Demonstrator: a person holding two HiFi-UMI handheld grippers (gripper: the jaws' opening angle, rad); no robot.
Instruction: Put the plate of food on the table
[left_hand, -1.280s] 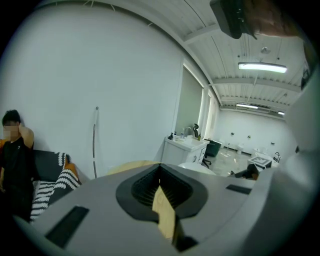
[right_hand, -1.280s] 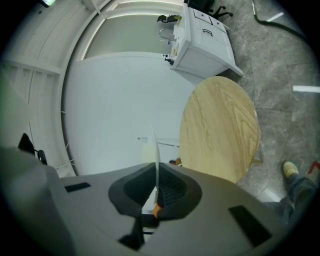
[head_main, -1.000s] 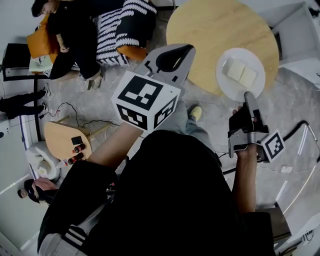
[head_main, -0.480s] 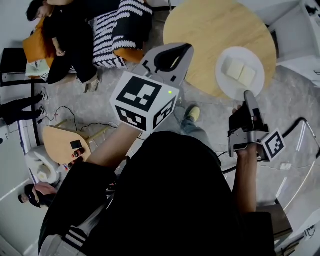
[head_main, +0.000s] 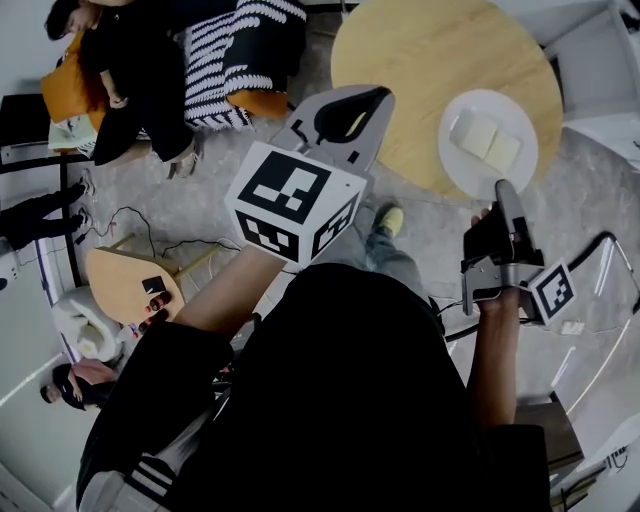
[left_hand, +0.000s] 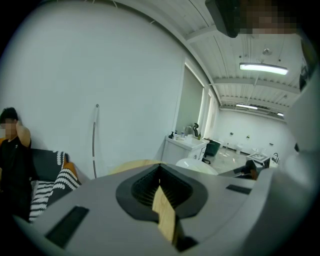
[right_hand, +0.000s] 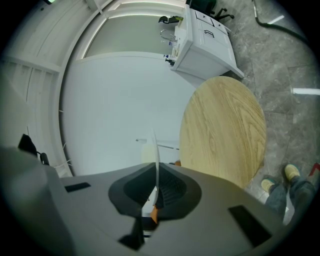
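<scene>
Right gripper (head_main: 503, 190) jaws clamped on plate (head_main: 470, 176) rim alone, plate overhanging desk (head_main: 420, 60) edge; premature release could tip food (head_main: 485, 140) off.

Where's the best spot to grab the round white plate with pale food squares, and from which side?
Grip the round white plate by its bare near rim, coming in level from the person's side. It is thin and flat, so one jaw fits above and one below, and the pale food squares sit in the middle. The right tool is shut there.
</scene>
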